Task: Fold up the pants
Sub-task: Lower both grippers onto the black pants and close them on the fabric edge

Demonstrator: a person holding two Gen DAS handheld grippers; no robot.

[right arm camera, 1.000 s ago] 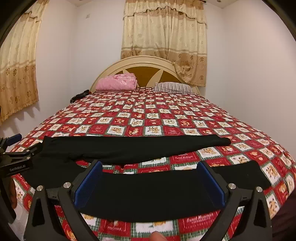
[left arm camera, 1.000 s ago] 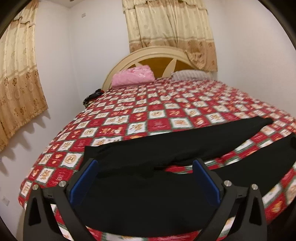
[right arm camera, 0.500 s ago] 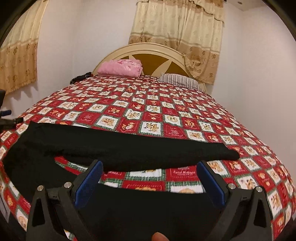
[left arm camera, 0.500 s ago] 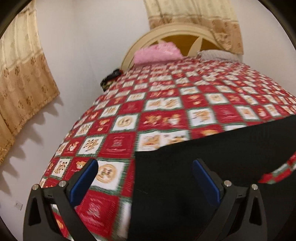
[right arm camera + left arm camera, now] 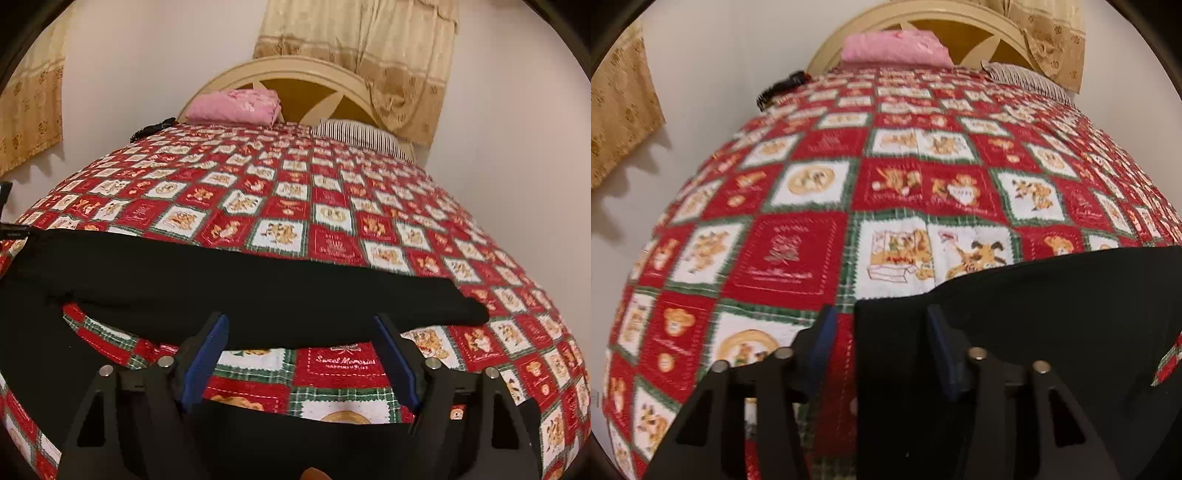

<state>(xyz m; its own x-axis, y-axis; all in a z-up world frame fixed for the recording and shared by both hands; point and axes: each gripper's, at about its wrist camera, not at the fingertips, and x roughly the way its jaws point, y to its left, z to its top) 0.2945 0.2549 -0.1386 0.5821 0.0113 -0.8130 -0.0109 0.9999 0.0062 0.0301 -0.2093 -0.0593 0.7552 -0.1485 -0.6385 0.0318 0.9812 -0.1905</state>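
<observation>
Straddling the pants point(image 5: 1052, 314) corner, left claw point(image 5: 879, 339) half-open, may pinch quilt point(image 5: 790, 254) too; right claw point(image 5: 301, 350) wide, empty.

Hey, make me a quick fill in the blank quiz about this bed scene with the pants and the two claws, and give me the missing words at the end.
1. The pants spread on the patterned quilt are ____ in colour.
2. The folded blanket by the headboard is ____.
3. The left claw straddles the ____ corner of the pants.
4. The pads of the right claw are ____ in colour.

Missing words: black; pink; waistband; blue
</observation>
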